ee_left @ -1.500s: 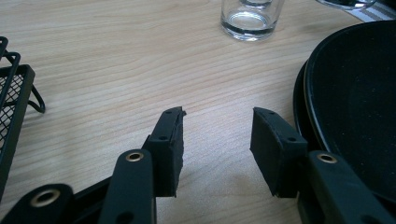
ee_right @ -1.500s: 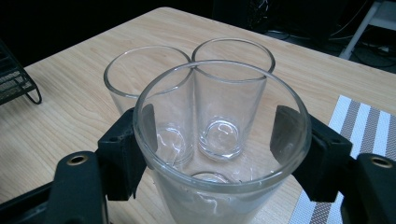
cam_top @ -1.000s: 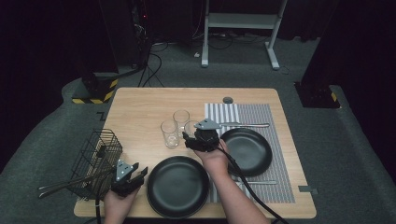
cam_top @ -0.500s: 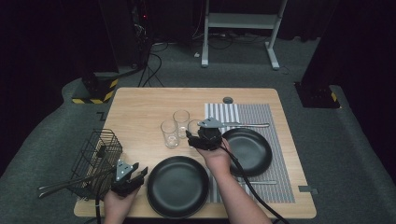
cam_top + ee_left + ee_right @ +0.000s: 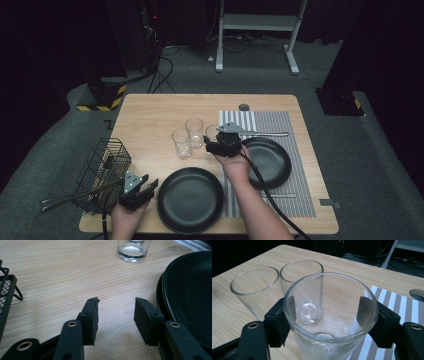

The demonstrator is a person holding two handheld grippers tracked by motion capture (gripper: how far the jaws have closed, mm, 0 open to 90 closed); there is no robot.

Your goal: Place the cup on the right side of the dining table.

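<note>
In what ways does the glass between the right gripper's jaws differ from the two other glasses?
The held glass has the right gripper closed on its sides; the two free glasses have nothing gripping them. In the high view the held glass sits at the striped placemat's edge, the free glasses farther left on bare wood. All three are clear, empty and upright.

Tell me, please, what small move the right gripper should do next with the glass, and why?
Probably lift the glass a little, straight up. The right gripper has one pad on each side of it, just under the rim, so the hold looks ready. Two other glasses stand very close beside it, and a sideways move might knock them. The left gripper is open over bare table and need not move.
</note>
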